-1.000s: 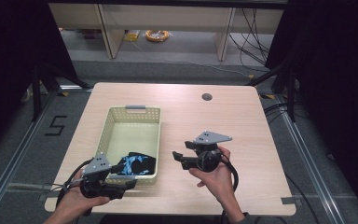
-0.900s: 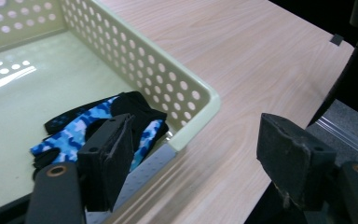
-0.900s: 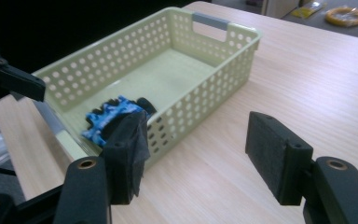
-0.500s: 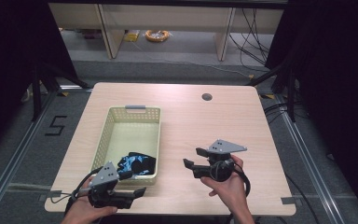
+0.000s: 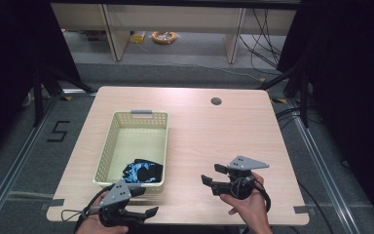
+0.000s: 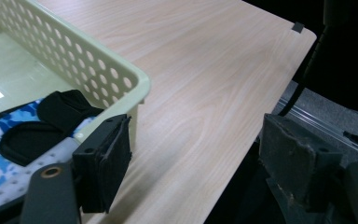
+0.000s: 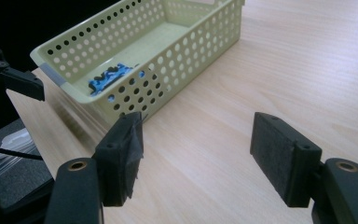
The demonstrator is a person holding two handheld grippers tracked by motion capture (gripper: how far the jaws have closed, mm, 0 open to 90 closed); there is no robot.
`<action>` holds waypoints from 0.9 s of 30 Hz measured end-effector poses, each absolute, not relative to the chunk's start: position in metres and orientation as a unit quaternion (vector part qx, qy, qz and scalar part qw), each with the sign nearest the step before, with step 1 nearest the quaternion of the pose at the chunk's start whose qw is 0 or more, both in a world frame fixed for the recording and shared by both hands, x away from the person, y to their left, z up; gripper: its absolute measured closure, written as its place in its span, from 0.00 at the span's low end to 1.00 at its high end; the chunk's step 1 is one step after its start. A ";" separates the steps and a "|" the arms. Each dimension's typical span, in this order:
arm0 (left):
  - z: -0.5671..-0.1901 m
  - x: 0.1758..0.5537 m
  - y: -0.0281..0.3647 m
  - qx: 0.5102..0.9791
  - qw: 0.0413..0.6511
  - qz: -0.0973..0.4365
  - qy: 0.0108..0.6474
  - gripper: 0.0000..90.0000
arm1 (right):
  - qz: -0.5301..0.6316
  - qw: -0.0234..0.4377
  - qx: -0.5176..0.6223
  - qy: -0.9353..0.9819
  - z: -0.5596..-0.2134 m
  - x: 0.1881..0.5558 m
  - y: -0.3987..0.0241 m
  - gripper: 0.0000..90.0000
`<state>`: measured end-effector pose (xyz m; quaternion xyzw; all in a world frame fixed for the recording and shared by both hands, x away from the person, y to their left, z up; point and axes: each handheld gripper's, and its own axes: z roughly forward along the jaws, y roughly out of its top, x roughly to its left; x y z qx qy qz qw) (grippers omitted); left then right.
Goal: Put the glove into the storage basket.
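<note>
A pale yellow perforated basket (image 5: 108,146) stands on the left half of the wooden table (image 5: 214,131). In its near end lies a black and blue camouflage-patterned cloth item (image 5: 142,171), also seen in the left gripper view (image 6: 9,140) and through the basket wall (image 7: 168,51) in the right gripper view. My left gripper (image 5: 146,201) hovers at the table's front edge just below the basket's near rim (image 6: 98,70), open and empty (image 6: 196,163). My right gripper (image 5: 213,174) is to the right of the basket, pointing towards it. Its jaws have just been opening, with nothing between them (image 7: 198,158).
A round cable hole (image 5: 216,101) sits near the table's far edge. Grey tape marks the near corners (image 5: 300,209). Behind the table are shelf legs, floor cables and an orange coil (image 5: 163,36). The other hand's gripper (image 7: 14,77) shows at the left of the right gripper view.
Both hands have drawn back toward the table's front edge and sunk a little. The left gripper has left the basket's near corner. The cloth item stays in the basket.
</note>
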<state>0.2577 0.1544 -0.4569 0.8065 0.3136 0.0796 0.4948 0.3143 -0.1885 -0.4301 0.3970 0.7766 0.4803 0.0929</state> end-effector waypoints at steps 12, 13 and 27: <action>-0.470 0.255 0.152 0.816 0.486 0.075 0.304 0.24 | 0.478 0.081 0.401 0.777 -0.443 0.307 -0.193 0.38; -0.470 0.256 0.154 0.821 0.478 0.079 0.300 0.24 | 0.472 0.089 0.397 0.782 -0.443 0.307 -0.195 0.37; -0.482 0.253 0.157 0.823 0.473 0.070 0.306 0.20 | 0.462 0.071 0.415 0.780 -0.459 0.295 -0.201 0.34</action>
